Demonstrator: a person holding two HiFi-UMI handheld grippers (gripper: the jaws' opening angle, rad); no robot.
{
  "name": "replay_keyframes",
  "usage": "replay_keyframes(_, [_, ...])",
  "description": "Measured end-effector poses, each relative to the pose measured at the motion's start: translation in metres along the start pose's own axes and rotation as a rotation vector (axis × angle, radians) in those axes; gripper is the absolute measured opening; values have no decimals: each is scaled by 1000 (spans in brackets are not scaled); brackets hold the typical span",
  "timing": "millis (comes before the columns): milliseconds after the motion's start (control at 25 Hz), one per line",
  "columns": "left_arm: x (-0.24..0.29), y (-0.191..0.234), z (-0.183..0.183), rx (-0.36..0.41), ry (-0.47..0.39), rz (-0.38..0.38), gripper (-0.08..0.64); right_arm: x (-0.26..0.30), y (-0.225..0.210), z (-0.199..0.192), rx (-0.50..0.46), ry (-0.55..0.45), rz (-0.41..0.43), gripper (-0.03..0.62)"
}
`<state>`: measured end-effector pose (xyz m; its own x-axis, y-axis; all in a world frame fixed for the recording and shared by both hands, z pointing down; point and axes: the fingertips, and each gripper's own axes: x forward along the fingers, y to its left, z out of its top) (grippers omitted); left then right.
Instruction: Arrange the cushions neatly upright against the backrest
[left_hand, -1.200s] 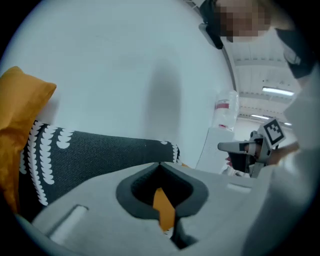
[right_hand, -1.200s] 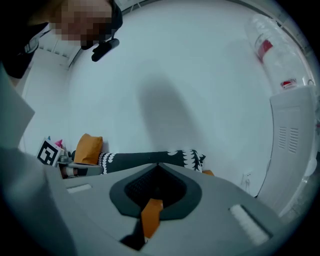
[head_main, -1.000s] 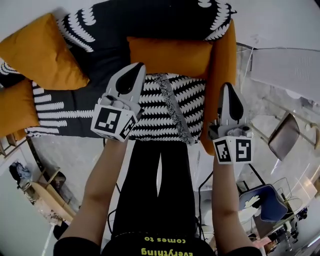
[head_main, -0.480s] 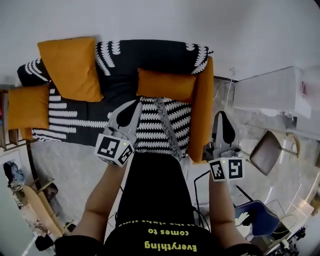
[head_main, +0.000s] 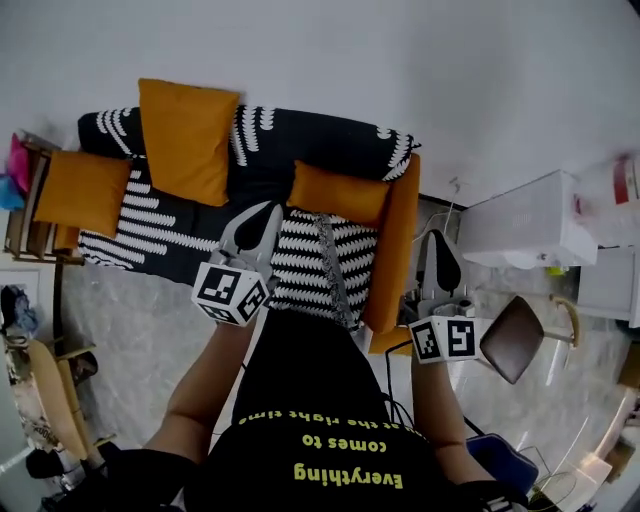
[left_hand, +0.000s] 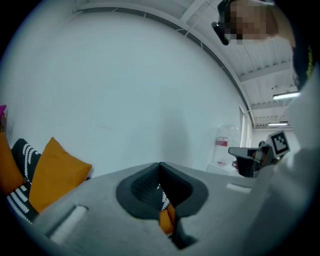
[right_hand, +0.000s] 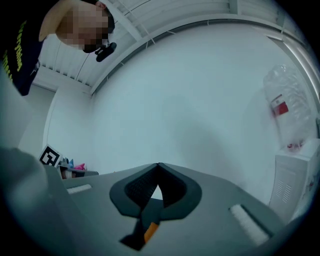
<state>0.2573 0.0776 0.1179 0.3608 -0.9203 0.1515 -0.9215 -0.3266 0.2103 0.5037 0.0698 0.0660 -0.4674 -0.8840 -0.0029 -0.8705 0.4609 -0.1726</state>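
You face a plain white wall (head_main: 400, 60); grey floor (head_main: 140, 320) below, a white cabinet (head_main: 525, 225) and brown chair (head_main: 510, 340) to your right.

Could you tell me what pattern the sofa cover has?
The sofa cover is black with white leaf-like rows, clearest in head view.

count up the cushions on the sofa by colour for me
orange cushions: 2, the tall cushion and the low cushion, both against the backrest
black-and-white striped cushion: 1, flat on the seat, if it is a cushion and not a cover
total: 3
not counted: the orange block at the sofa's left end, which may be an armrest
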Motion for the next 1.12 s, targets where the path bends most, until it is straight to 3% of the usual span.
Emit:
replay_keyframes(280, [-46, 6, 29, 23, -70, 103, 0, -1, 21, 28, 7, -51, 89, 11])
replay_keyframes(640, [-91, 66, 55, 37, -124, 238, 0, 28, 62, 33, 40, -69, 139, 11])
replay_keyframes(800, [-106, 117, 60, 27, -146, 278, 0, 66, 104, 23, 46, -71, 164, 11])
replay_keyframes(960, [-125, 195, 70, 61, -161, 314, 0, 116, 169, 8, -9, -80, 176, 11])
replay_keyframes(1120, [-130, 286, 80, 94, -136, 246, 0, 175, 238, -16, -56, -82, 122, 11])
